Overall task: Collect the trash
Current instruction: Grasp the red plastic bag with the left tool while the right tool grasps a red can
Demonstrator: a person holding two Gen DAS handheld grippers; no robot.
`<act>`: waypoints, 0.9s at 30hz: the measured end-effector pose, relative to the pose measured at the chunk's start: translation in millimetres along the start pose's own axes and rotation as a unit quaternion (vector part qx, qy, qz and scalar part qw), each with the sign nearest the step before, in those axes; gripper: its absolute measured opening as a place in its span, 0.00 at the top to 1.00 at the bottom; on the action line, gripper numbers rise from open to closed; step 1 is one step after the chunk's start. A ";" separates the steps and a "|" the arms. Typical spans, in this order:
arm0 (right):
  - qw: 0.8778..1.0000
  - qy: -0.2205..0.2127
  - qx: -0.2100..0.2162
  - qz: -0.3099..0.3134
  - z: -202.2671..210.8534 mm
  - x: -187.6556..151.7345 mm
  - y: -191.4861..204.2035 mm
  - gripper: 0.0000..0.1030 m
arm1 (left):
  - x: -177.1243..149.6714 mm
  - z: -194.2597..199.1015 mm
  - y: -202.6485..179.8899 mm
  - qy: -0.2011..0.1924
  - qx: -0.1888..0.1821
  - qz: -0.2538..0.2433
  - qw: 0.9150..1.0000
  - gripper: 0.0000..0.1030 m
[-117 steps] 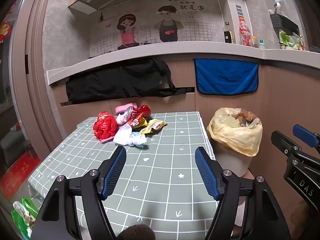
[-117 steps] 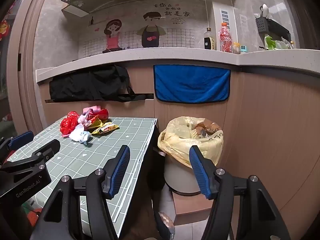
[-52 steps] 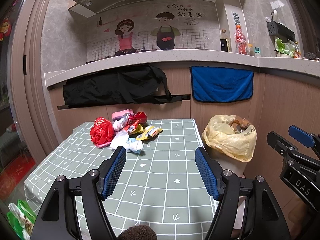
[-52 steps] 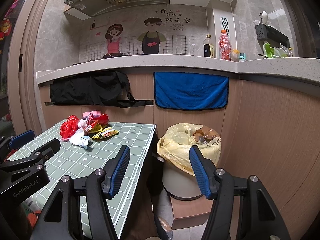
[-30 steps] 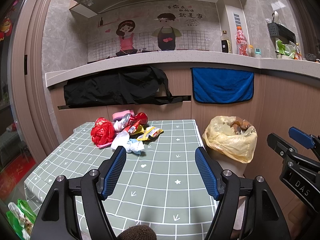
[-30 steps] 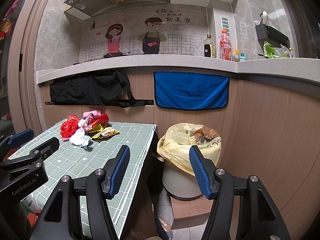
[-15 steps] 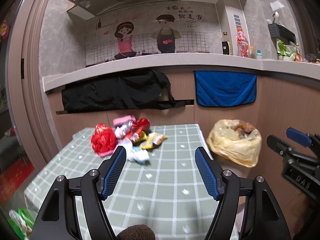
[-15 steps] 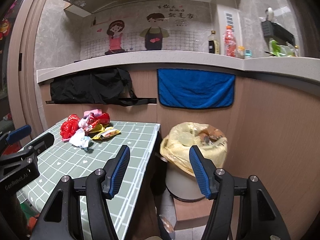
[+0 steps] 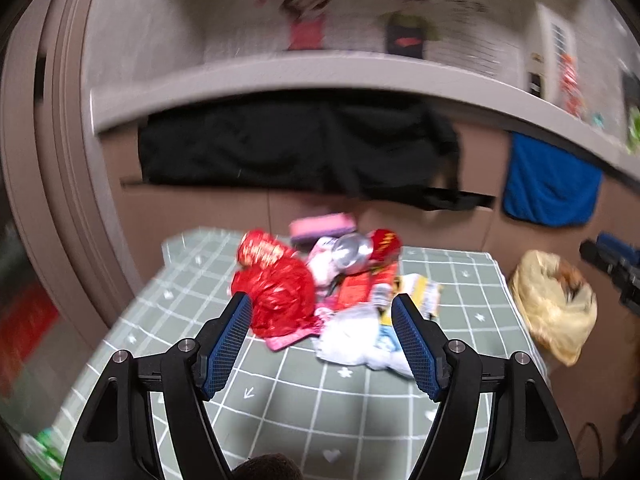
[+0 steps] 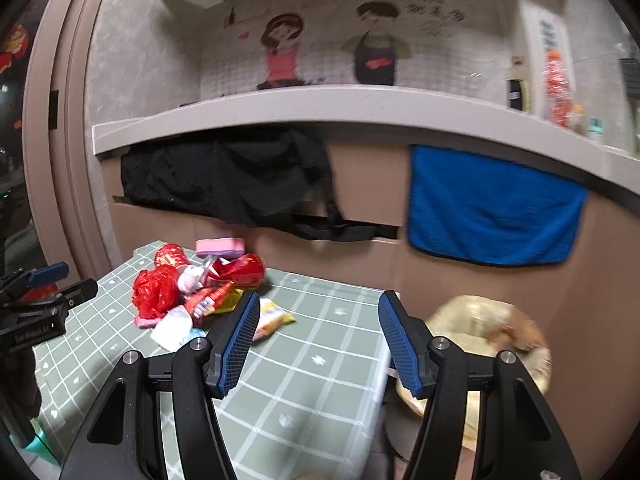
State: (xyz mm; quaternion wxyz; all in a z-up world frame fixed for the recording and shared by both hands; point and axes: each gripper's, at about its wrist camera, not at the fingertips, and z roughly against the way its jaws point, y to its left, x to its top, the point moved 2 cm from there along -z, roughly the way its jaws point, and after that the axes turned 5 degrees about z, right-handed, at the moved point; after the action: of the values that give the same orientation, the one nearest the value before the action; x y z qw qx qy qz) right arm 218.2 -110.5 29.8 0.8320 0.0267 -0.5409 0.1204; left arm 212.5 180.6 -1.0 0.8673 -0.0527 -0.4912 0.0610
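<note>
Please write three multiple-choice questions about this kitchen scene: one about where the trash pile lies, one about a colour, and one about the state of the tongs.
1. Where does the trash pile lie?
A. on the green checked table
B. on the floor
C. on the counter

2. What colour is the towel hanging below the counter?
A. yellow
B. blue
C. white

3. How are the left tongs?
A. shut on a wrapper
B. shut and empty
C. open and empty

Answers:
1 A: the trash pile rests on the table.
2 B: the towel is blue.
3 C: the left tongs stand spread apart with nothing between them, like the right tongs.
</note>
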 end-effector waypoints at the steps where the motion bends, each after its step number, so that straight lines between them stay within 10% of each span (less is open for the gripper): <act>1: 1.000 0.006 0.003 0.003 -13.0 2.9 5.3 0.43 | 3.0 -9.3 12.3 0.008 -0.004 0.019 1.000 0.30; 17: 0.994 0.107 0.023 -0.009 -114.9 -31.1 26.9 0.44 | 5.8 -180.8 86.3 0.131 -0.025 0.129 0.983 0.28; 27: 0.992 0.122 0.033 -0.010 -133.6 -30.5 30.4 0.44 | 9.6 -198.9 96.5 0.162 -0.039 0.141 0.976 0.33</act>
State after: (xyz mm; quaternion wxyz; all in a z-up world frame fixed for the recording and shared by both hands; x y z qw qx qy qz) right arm 318.9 -62.9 -55.7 0.8917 0.0444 -0.4307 0.1320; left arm 382.9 271.1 -109.3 0.9152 -0.1645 -0.3340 0.1544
